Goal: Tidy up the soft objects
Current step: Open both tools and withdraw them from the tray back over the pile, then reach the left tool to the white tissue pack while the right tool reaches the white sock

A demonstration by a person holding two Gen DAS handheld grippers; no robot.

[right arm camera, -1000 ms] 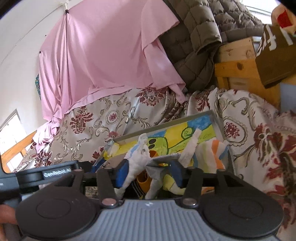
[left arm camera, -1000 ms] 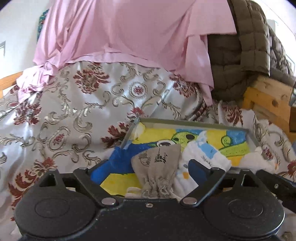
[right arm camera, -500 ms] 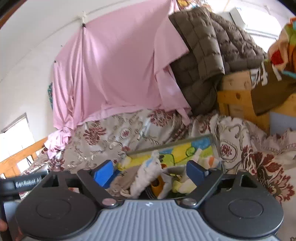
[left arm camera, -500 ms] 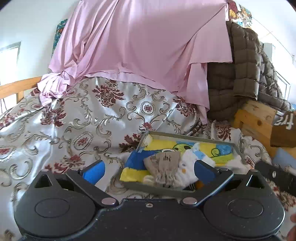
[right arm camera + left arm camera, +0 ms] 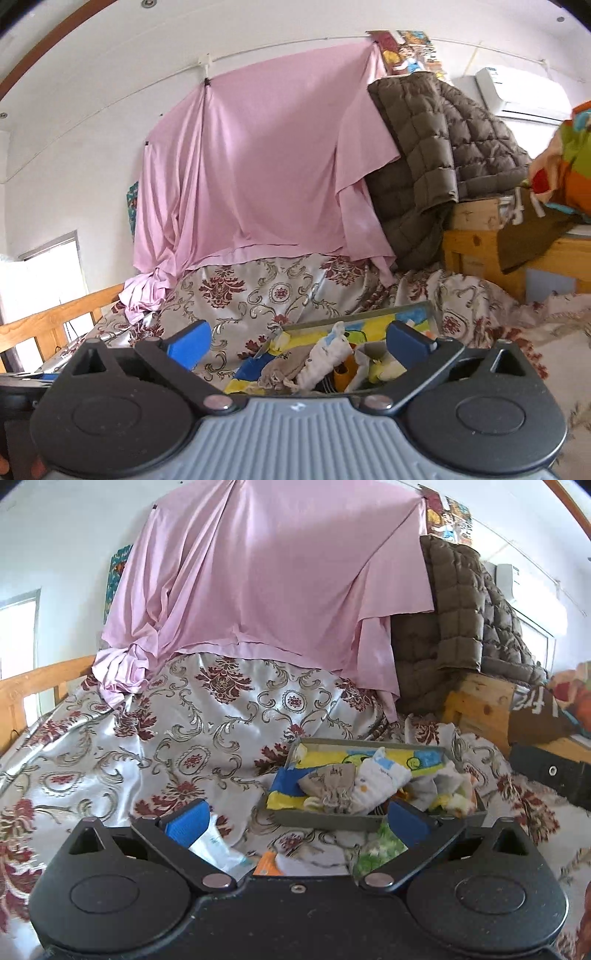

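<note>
A grey tray (image 5: 325, 819) with a bright cartoon lining sits on the patterned bedspread (image 5: 207, 731). It holds a beige drawstring pouch (image 5: 327, 782), a white sock (image 5: 384, 775) and other small soft items. My left gripper (image 5: 295, 821) is open and empty, pulled back from the tray. Loose soft items lie between its fingers: a white and blue one (image 5: 218, 849) and a green patterned one (image 5: 380, 849). My right gripper (image 5: 299, 339) is open and empty, just short of the tray (image 5: 354, 317); the pouch (image 5: 284, 369) and sock (image 5: 328, 354) show between its fingers.
A pink sheet (image 5: 266, 583) hangs behind the bed. A brown quilted jacket (image 5: 450, 627) drapes over a wooden frame (image 5: 480, 709) at the right. A wooden rail (image 5: 33, 686) runs along the left. A dark box (image 5: 546, 775) stands at the right.
Both grippers have opened wide and pulled back and up from the tray. The pouch and the sock now lie in the tray, released. More loose items show near the left gripper.
</note>
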